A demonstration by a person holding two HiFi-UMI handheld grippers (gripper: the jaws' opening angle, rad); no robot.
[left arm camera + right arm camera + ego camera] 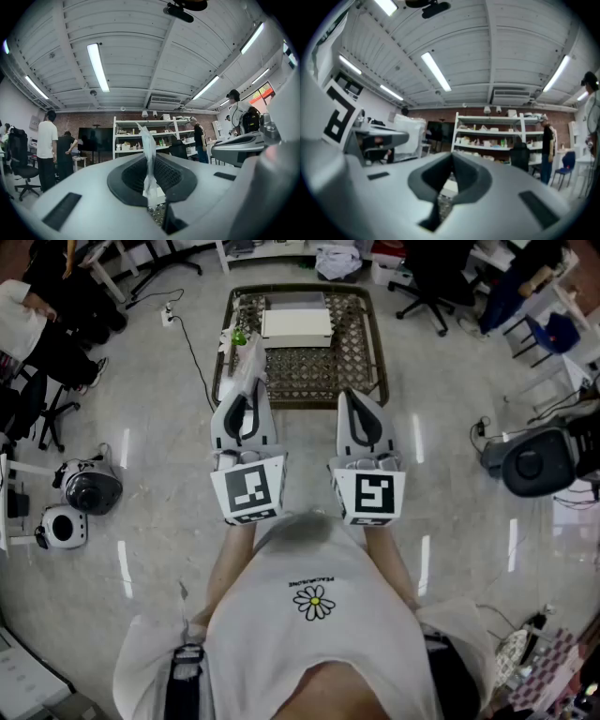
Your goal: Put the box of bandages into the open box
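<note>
A low wicker table [373, 352] stands on the floor ahead of me, with a white box [296, 324] lying on its far half. Beside the box's left end is a small green item [239, 335]. My left gripper [247, 388] is raised over the table's near left edge, shut on a thin clear plastic wrapper [249, 360]. In the left gripper view that wrapper [149, 150] sticks up from between the closed jaws of the left gripper [151, 190]. My right gripper [352, 395] hangs over the near right edge, shut and empty; the right gripper [451, 164] shows its jaws together.
Two round camera-like devices [91, 489] [62, 527] sit on the floor at left, and a black machine [538, 461] at right. A cable [192, 348] runs along the floor left of the table. Office chairs and seated people ring the far side; shelves [150, 136] stand at the back.
</note>
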